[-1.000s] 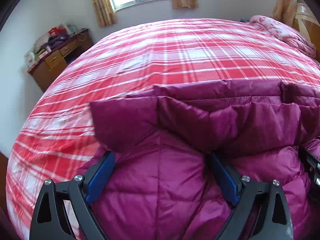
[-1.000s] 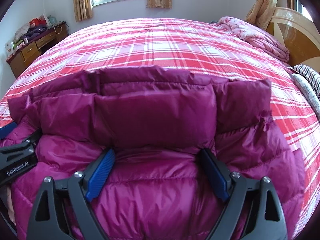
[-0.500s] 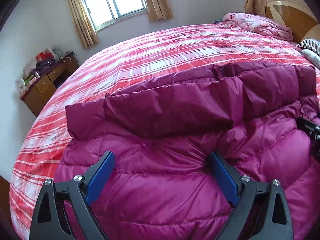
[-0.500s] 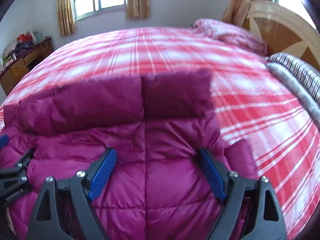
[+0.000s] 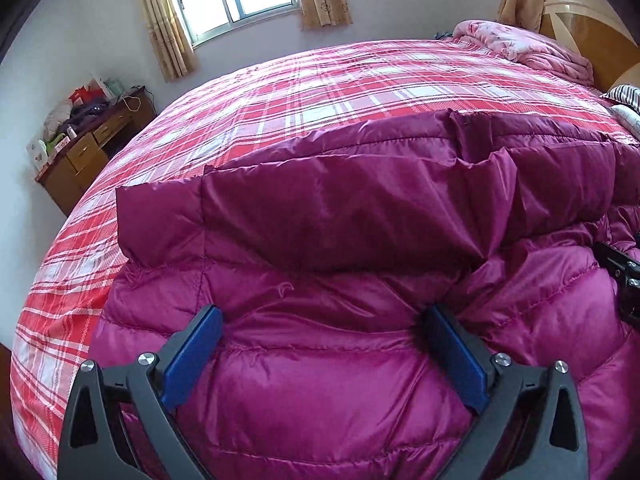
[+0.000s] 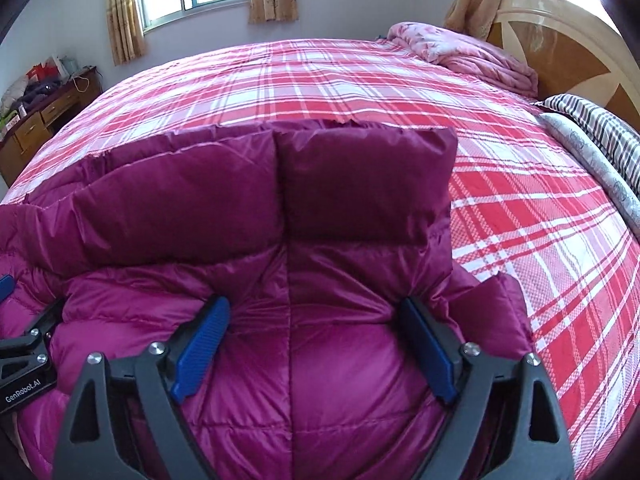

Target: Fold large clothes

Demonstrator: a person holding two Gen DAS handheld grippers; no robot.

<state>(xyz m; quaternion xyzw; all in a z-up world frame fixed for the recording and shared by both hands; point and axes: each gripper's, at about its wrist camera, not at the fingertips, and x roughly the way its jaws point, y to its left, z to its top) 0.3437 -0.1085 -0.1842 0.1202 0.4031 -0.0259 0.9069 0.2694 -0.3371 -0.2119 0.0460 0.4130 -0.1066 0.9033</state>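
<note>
The magenta down jacket (image 5: 328, 380) lies in a puffy heap at the near edge of the plaid bed cover (image 5: 328, 92), and its far edge is doubled back toward the grippers as a darker flap (image 6: 260, 204) lying on top of the quilted body. By my reckoning that flap is the fold just being laid, and both tools are there to set it down square across the jacket's width.

The left gripper (image 5: 324, 356) stands over the jacket's left half, nose tipped steeply down at it. Its jaws are spread very wide and are opening at this moment; a swell of the jacket bulges up between the blue pads (image 5: 192, 356), which touch the fabric at their tips but do not look to be pinching it.

The right gripper (image 6: 316, 348) is over the jacket's right half, pitched down the same way, close beside its partner. Its jaws are wide too and also opening, with the jacket's centre seam between them and no grip that I can see.

Beyond the jacket, a pink quilt (image 6: 472, 56) is bunched by the headboard (image 6: 568, 40); a cluttered wooden desk (image 5: 84, 156) stands off the bed's left side.
</note>
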